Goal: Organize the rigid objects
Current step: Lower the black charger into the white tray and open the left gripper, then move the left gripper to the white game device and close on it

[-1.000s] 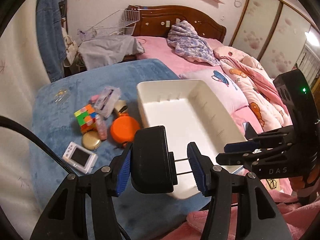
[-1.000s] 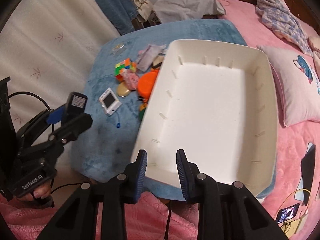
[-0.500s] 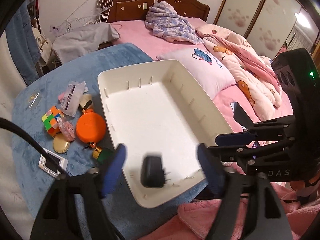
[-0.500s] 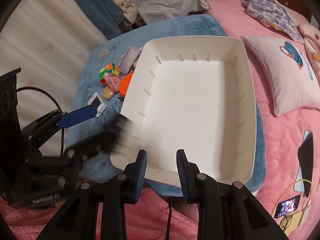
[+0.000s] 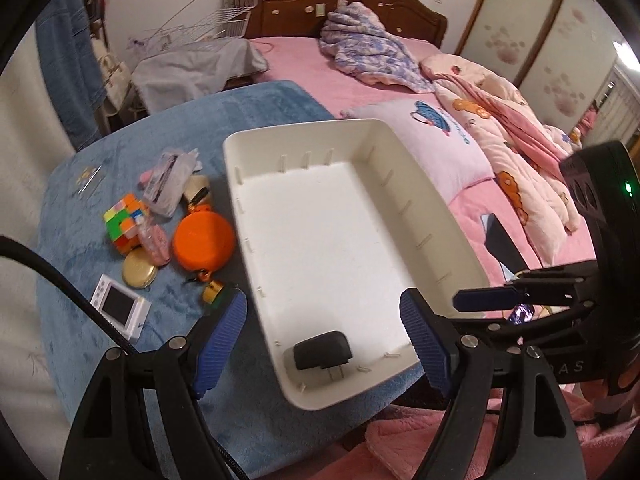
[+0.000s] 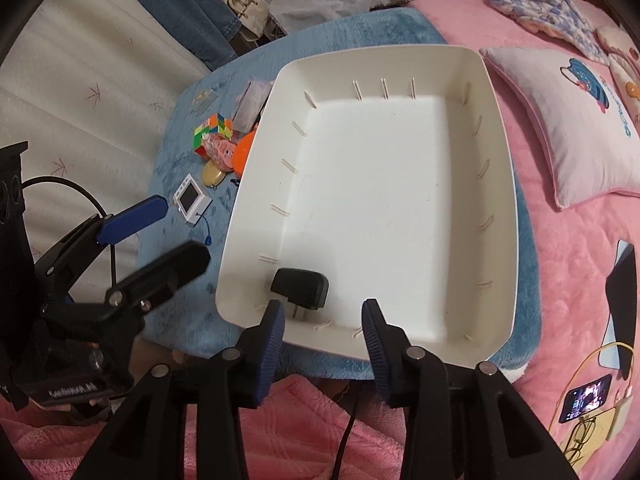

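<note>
A white tray (image 5: 424, 208) (image 6: 508, 184) sits on a blue plush mat. A black plug adapter (image 5: 322, 355) (image 6: 301, 287) lies inside its near left corner. My left gripper (image 5: 324, 336) is open and empty above that corner; it also shows in the right wrist view (image 6: 160, 232). My right gripper (image 6: 324, 328) is open and empty above the tray's near edge; it also shows in the left wrist view (image 5: 492, 300). Left of the tray lie a puzzle cube (image 5: 122, 222), an orange round case (image 5: 203, 241), a gold compact (image 5: 139, 270) and a small white device (image 5: 120, 311).
A clear plastic packet (image 5: 168, 180), a pink item (image 5: 154, 240) and a small yellow-green thing (image 5: 212, 292) also lie on the mat (image 5: 80, 240). The bed carries a pillow (image 6: 572, 120), blankets, a tablet (image 6: 622, 276) and a phone (image 6: 586, 398).
My left gripper opened and let go of the black adapter, which dropped into the tray's near left corner. My right gripper opened a little wider.
</note>
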### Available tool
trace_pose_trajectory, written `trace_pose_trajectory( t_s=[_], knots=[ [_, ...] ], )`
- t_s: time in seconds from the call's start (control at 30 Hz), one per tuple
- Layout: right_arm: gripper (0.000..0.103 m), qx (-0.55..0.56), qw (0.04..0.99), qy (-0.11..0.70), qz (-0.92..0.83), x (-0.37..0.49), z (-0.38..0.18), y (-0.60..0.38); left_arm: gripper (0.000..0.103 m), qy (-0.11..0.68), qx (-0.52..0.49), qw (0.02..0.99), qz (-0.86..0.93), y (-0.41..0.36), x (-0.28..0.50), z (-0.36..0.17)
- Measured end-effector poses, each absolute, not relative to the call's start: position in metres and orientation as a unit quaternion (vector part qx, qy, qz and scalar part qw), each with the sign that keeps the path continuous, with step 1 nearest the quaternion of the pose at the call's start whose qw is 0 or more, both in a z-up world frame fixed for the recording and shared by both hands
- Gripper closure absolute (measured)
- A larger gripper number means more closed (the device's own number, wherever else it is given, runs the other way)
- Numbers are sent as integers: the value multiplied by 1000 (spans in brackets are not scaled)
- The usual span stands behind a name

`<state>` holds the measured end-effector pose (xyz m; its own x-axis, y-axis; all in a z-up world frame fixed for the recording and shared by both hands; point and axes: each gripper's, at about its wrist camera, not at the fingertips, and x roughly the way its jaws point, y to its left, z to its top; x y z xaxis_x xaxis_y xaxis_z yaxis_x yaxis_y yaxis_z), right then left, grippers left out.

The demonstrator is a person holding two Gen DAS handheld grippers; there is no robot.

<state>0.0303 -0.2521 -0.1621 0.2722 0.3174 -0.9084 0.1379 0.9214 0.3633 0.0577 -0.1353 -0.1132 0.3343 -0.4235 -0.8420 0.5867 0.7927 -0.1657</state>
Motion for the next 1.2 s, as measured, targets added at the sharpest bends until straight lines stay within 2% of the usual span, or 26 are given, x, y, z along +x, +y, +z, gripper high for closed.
trace_pose_trajectory(
  t_s=[0.13, 0.3, 0.47, 0.57, 0.73, 1.2],
  knots=[
    [51, 205, 769, 603, 55, 30, -166, -249, 21, 497, 75, 817, -284, -122, 63, -116],
    [38, 220, 769, 598, 47, 32, -167, -240, 21, 511, 67, 820, -249, -97, 74, -120],
    [32, 234, 779, 581, 34, 34, -166, -227, 21, 524, 61, 821, -219, -67, 86, -125],
    [31, 242, 787, 566, 25, 34, -165, -217, 21, 531, 67, 820, -204, -52, 92, -129],
    [24, 261, 802, 538, 7, 35, -163, -197, 21, 545, 72, 814, -187, -27, 103, -136],
    [22, 315, 839, 443, -29, 36, -146, -136, 21, 586, 36, 784, -203, 36, 145, -152]
  ],
)
